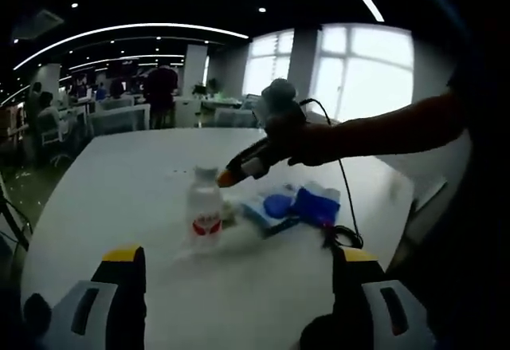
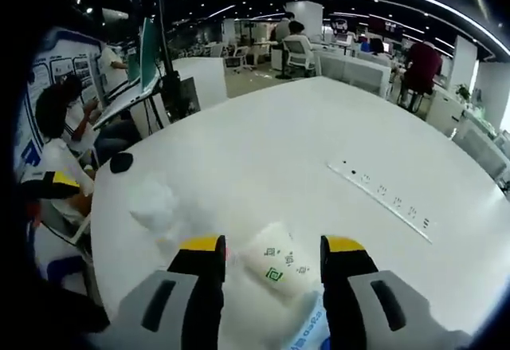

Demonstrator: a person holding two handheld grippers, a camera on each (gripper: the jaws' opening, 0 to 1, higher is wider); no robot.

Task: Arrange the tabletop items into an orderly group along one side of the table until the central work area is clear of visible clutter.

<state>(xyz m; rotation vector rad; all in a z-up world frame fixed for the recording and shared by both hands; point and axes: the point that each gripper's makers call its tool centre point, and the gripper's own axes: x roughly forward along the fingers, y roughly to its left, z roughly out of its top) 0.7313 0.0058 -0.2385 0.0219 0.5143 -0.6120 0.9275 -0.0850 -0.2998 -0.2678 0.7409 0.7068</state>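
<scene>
Tabletop items sit bunched near one edge of the white table [image 1: 119, 175], both grippers hovering with jaws apart.

Largest is the table, a strip of sockets [image 2: 382, 190] set into its top. In the left gripper view the right gripper [image 1: 239, 167], held in a hand [image 1: 315, 139], reaches over the cluster: blue-and-white packets [image 1: 291, 206], then a small clear bottle [image 1: 205, 210] with a red label standing upright just beside them. The left gripper [image 1: 235, 286] holds nothing, jaws open. In the right gripper view a white pouch [image 2: 279, 266] with green marks lies between open, yellow-tipped jaws; whether they touch it, I cannot tell. A crumpled clear wrapper [image 2: 151, 202] lies nearby.
</scene>
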